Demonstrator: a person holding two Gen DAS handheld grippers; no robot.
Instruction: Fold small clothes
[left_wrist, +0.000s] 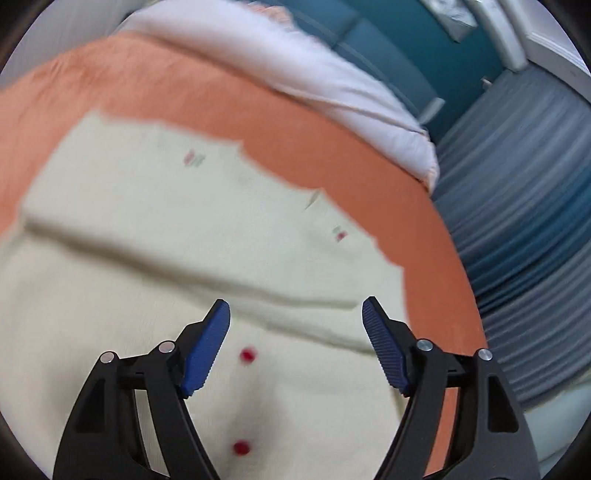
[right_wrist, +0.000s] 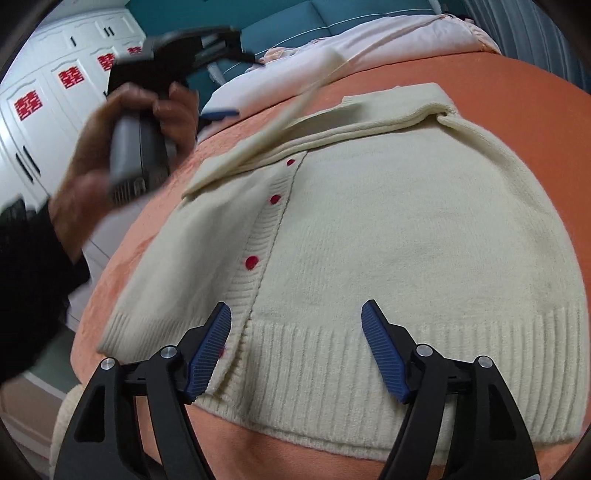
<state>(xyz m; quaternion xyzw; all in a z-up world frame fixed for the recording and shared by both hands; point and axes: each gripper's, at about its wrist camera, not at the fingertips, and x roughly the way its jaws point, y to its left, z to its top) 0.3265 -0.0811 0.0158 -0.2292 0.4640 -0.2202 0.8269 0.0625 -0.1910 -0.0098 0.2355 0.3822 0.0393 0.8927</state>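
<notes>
A cream knitted cardigan (right_wrist: 388, 229) with red buttons (right_wrist: 252, 261) lies flat on an orange bedspread (right_wrist: 498, 74), sleeves folded across its top. It also fills the left wrist view (left_wrist: 166, 240). My right gripper (right_wrist: 295, 314) is open and empty, hovering over the ribbed hem near the button band. My left gripper (left_wrist: 295, 314) is open and empty above the cardigan near two red buttons (left_wrist: 247, 355). In the right wrist view the left gripper (right_wrist: 221, 112) is held in a hand at the upper left, blurred, beside a sleeve end.
A white pillow or duvet (left_wrist: 314, 77) lies at the far side of the bed. A teal headboard (left_wrist: 424, 55) and grey-blue curtains (left_wrist: 535, 203) stand beyond. White cupboards (right_wrist: 55, 99) with red emblems are on the left in the right wrist view.
</notes>
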